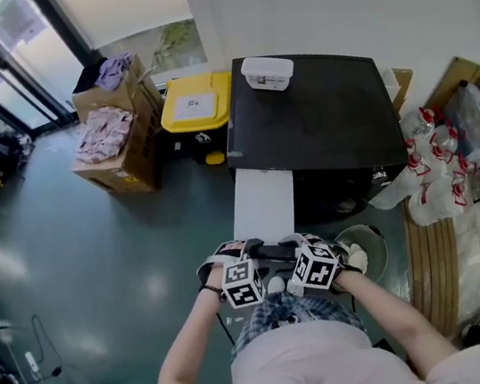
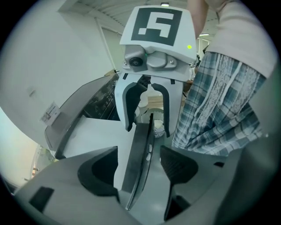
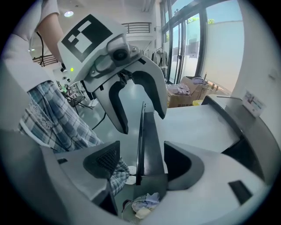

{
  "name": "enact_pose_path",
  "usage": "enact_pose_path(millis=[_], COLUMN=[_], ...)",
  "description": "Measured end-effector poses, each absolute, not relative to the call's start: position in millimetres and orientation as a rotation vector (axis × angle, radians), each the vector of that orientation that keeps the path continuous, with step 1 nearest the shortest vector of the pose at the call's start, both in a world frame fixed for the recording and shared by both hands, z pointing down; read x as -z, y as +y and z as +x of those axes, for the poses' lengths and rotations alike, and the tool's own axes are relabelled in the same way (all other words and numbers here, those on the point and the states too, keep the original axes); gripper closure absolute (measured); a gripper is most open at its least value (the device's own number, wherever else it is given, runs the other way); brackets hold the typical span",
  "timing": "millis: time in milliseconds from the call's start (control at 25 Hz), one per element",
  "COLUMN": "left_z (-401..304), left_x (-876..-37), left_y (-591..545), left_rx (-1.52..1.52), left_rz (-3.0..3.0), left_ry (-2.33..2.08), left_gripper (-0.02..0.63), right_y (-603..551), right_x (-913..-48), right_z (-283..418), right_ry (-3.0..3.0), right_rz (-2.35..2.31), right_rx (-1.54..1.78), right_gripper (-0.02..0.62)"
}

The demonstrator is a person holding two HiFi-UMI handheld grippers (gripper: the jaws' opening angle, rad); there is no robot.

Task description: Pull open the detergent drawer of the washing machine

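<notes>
A black-topped washing machine [image 1: 309,112] stands against the wall. Its white detergent drawer [image 1: 263,196] sticks far out toward me. The drawer's dark front panel [image 1: 272,251] sits between both grippers. My left gripper [image 1: 248,256] holds its jaws apart around the panel's left end [image 2: 140,149], and neither pad touches it. My right gripper [image 1: 299,248] straddles the panel's other end [image 3: 149,140] the same way, pads clear of it. In each gripper view the other gripper faces the camera across the panel.
A small white box [image 1: 268,72] rests on the machine top. A yellow-lidded bin [image 1: 197,103] and cardboard boxes of clothes [image 1: 114,139] stand left of the machine. A round basket [image 1: 368,248], plastic bags [image 1: 434,165] and a wooden board [image 1: 437,264] crowd the right.
</notes>
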State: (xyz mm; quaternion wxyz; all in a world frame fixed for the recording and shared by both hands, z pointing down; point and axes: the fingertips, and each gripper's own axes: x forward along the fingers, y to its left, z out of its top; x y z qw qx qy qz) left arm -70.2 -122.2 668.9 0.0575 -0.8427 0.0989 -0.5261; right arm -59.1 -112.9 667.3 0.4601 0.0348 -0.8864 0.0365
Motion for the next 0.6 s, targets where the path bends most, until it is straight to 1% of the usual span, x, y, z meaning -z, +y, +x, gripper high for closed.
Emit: enact_pose_path(millis=[200, 400, 520, 600], left_z=[-59, -53, -50, -49], left_x=[-651, -616, -588, -566], left_y=[-133, -166, -194, -215], left_rx=[1.511, 1.329, 1.178, 1.052], left_rz=[-2.601, -2.69, -2.76, -2.806], left_ry=[0.332, 0.503, 0.646, 0.767], left_gripper=[0.311, 0.311, 0.311, 0.313], right_y=[-123, -151, -178, -198], right_x=[-658, -636, -614, -594], right_z=[-53, -36, -18, -5], right_ry=[-2.228, -2.32, -2.386, -2.43], right_rz=[0.139, 0.302, 0.457, 0.57], right_rx=[-0.121, -0.221, -0.253, -0.256], right_gripper=[0.268, 0.272, 0.29, 0.323])
